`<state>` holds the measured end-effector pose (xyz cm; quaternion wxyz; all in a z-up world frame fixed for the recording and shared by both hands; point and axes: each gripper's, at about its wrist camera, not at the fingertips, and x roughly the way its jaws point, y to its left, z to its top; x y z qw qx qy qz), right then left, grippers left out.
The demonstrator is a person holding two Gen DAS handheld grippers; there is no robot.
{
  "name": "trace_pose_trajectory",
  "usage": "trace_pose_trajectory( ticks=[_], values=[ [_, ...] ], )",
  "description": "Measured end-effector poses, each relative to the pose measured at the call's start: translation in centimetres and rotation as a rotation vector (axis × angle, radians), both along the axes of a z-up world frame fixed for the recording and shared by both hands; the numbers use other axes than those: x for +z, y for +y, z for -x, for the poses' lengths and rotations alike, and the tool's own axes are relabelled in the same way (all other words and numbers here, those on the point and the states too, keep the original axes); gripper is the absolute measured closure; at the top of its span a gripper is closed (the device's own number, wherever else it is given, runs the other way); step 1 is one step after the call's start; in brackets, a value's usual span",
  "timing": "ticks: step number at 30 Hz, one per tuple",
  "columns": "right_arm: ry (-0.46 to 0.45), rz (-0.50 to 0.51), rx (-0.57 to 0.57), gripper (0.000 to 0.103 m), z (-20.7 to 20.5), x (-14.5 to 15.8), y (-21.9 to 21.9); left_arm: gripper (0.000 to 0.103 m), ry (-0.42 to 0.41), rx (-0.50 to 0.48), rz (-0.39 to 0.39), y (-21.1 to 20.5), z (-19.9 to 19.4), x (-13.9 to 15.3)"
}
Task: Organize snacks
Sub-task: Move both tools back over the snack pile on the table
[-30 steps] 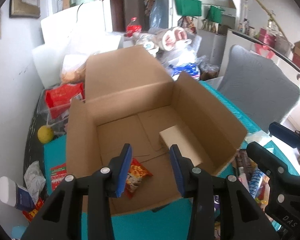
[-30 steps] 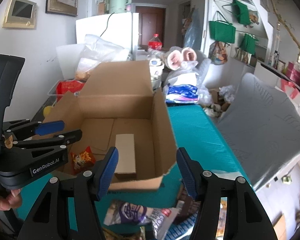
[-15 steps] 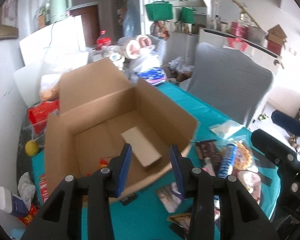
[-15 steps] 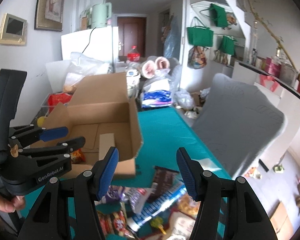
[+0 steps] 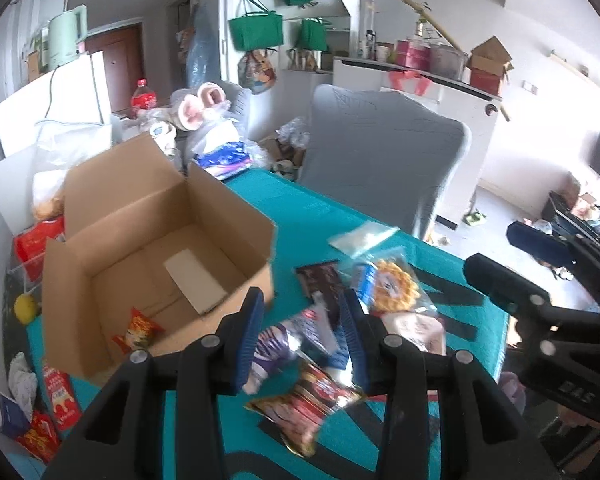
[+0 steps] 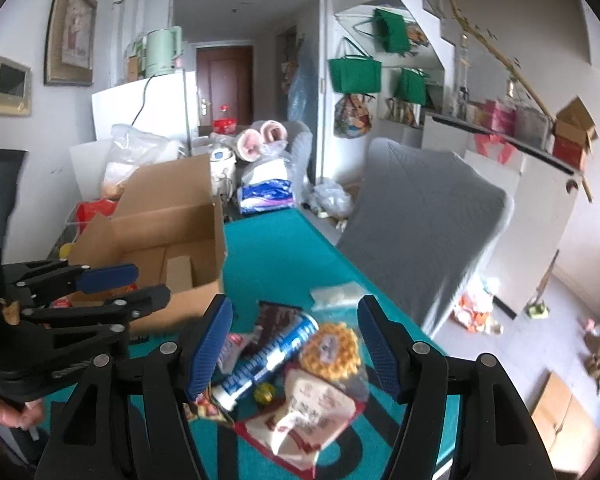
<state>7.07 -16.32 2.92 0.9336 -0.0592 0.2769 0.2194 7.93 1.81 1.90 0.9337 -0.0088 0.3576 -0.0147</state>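
An open cardboard box (image 5: 156, 248) stands on the teal table (image 5: 296, 200); a small orange snack packet (image 5: 138, 330) and a loose cardboard piece (image 5: 194, 280) lie inside. To its right lies a pile of snacks: a dark packet (image 5: 320, 280), a blue tube (image 6: 272, 356), a round yellow cracker bag (image 6: 332, 350), a white-and-red bag (image 6: 308, 412) and a red-gold packet (image 5: 308, 404). My left gripper (image 5: 303, 336) hovers over the pile, narrowly open and holding nothing. My right gripper (image 6: 296, 340) hangs above the tube and cracker bag, its jaws opening and empty.
A grey-covered chair (image 6: 420, 216) stands close against the table's far right side. A small clear bag (image 5: 362, 234) lies near that edge. Bags, red packets (image 5: 36, 236) and a lemon (image 5: 26, 308) crowd the space left of and behind the box.
Both grippers have swung right, from above the box to above the snack pile. The right jaws have spread a little wider. The left jaws kept the same gap.
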Motion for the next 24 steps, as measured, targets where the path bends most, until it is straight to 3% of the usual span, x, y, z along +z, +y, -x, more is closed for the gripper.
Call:
trace_pose_trajectory(
  ticks=[8,13,18,24],
  values=[
    [0.069,0.016,-0.048,0.033,1.3,-2.9,-2.9,0.064,-0.006,-0.046,-0.015,-2.1,1.5,-1.4],
    [0.136,0.024,-0.084,0.033,1.7,-5.1,-4.0,0.064,0.058,-0.074,0.021,-2.6,1.8,-3.5],
    [0.173,0.02,-0.072,0.019,2.4,-7.3,-4.1,0.064,0.074,-0.101,0.05,-3.1,2.3,-5.2],
    [0.25,-0.011,-0.064,0.018,2.2,-9.7,-4.3,0.064,0.101,-0.104,0.029,-3.1,2.3,-7.2]
  ],
)
